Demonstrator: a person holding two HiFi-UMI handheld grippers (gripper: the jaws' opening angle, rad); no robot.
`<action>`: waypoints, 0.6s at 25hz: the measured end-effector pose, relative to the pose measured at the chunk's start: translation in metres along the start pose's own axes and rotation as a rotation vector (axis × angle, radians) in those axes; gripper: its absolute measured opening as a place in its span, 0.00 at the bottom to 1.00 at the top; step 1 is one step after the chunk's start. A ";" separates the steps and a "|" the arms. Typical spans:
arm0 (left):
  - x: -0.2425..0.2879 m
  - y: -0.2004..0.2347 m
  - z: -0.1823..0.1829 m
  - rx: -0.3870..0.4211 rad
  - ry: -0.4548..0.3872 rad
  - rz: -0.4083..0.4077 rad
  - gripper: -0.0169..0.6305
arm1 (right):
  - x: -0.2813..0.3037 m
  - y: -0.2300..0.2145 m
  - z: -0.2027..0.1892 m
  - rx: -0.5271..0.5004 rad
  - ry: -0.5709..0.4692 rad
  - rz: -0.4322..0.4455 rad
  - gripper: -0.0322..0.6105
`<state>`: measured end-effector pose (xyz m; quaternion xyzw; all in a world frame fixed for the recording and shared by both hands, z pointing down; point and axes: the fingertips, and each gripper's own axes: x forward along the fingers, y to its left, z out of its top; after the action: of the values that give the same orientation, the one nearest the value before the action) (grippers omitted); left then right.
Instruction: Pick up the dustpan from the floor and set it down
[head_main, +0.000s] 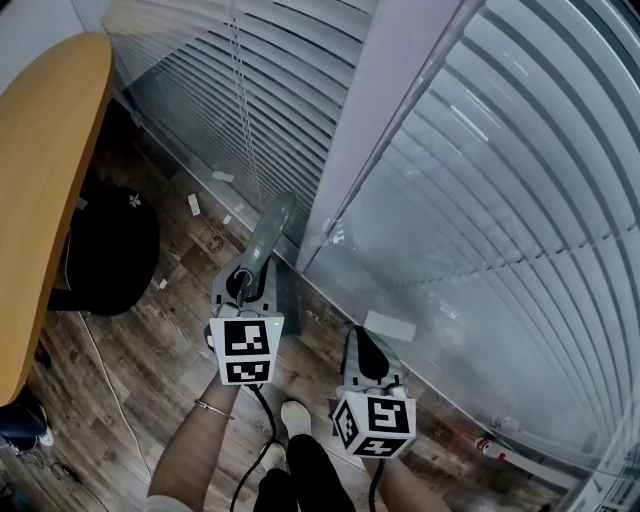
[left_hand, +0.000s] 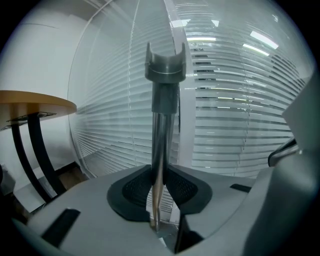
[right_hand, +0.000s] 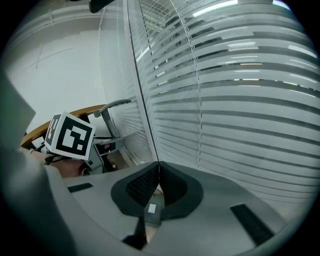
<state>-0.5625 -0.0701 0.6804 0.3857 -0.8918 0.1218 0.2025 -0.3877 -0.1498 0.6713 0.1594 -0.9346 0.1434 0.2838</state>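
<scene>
The dustpan's long grey handle (head_main: 268, 232) slants up from my left gripper (head_main: 243, 283) toward the window blinds. In the left gripper view the handle (left_hand: 161, 145) stands upright between the two black pads, and its forked cap (left_hand: 165, 65) is at the top. That gripper is shut on the handle. A dark grey part just right of the gripper (head_main: 287, 296) may be the pan; I cannot tell. My right gripper (head_main: 362, 345) hovers to the right, near the glass. Its pads (right_hand: 159, 182) meet with nothing between them.
A wooden table (head_main: 40, 180) fills the left edge, with a black bag (head_main: 110, 255) under it. Paper scraps (head_main: 194, 204) and a white cable (head_main: 100, 360) lie on the wood floor. A white pillar (head_main: 380, 130) and glass walls with blinds close the far side. A shoe (head_main: 295, 418) shows below.
</scene>
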 end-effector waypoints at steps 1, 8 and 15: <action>0.000 0.000 0.001 -0.003 -0.002 0.000 0.18 | -0.001 0.000 0.000 -0.001 0.000 0.000 0.10; 0.006 -0.002 0.002 -0.062 -0.010 -0.033 0.21 | 0.001 -0.002 -0.003 -0.006 0.010 -0.001 0.10; 0.008 0.001 0.003 -0.059 -0.014 -0.018 0.23 | 0.004 -0.004 -0.002 0.004 0.007 -0.001 0.10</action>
<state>-0.5688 -0.0754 0.6816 0.3885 -0.8929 0.0907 0.2086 -0.3886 -0.1533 0.6757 0.1601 -0.9332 0.1458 0.2868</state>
